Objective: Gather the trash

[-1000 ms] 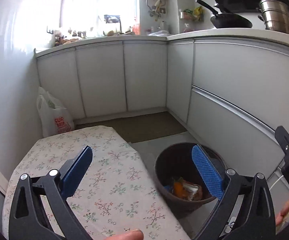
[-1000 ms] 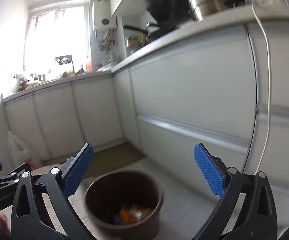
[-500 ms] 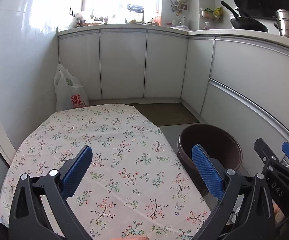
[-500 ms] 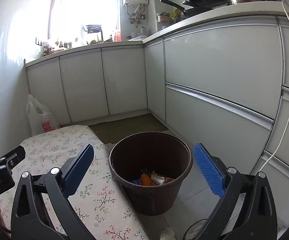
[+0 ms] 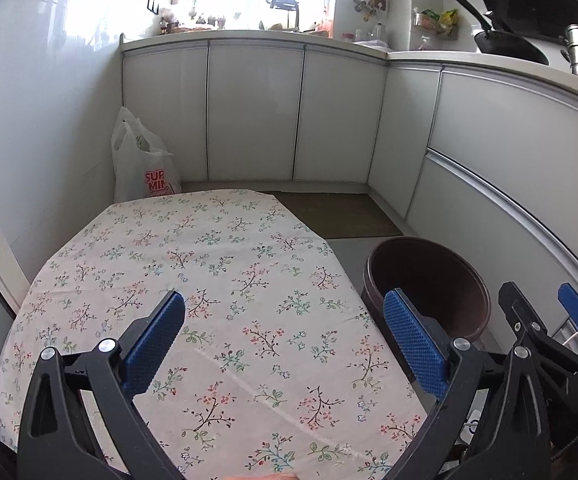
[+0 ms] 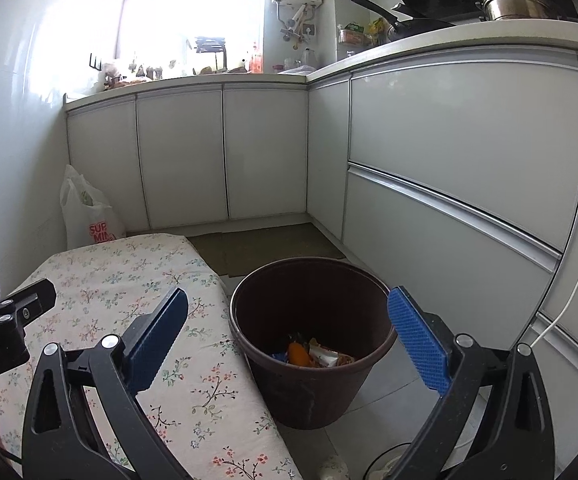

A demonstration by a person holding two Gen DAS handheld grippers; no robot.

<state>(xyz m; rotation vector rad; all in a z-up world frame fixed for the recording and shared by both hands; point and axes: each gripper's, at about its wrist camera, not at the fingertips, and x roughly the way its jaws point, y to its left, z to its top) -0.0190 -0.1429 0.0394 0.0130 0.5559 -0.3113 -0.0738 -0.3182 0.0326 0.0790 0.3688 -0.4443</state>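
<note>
The left gripper (image 5: pixel 283 334) was wide open and held nothing. It hung over the flowery tablecloth (image 5: pixel 217 264) on the table. The right gripper (image 6: pixel 287 330) was wide open too, with nothing between its blue pads (image 6: pixel 419 336). It hung just above the near rim of the brown trash bin (image 6: pixel 309 360), which stood on the floor right beside the table's right edge. Trash (image 6: pixel 313 354) lay at the bottom of the bin, with an orange piece and some wrappers. Far to the left, a white plastic bag (image 5: pixel 141 164) leaned by the cabinets (image 5: pixel 253 108).
</note>
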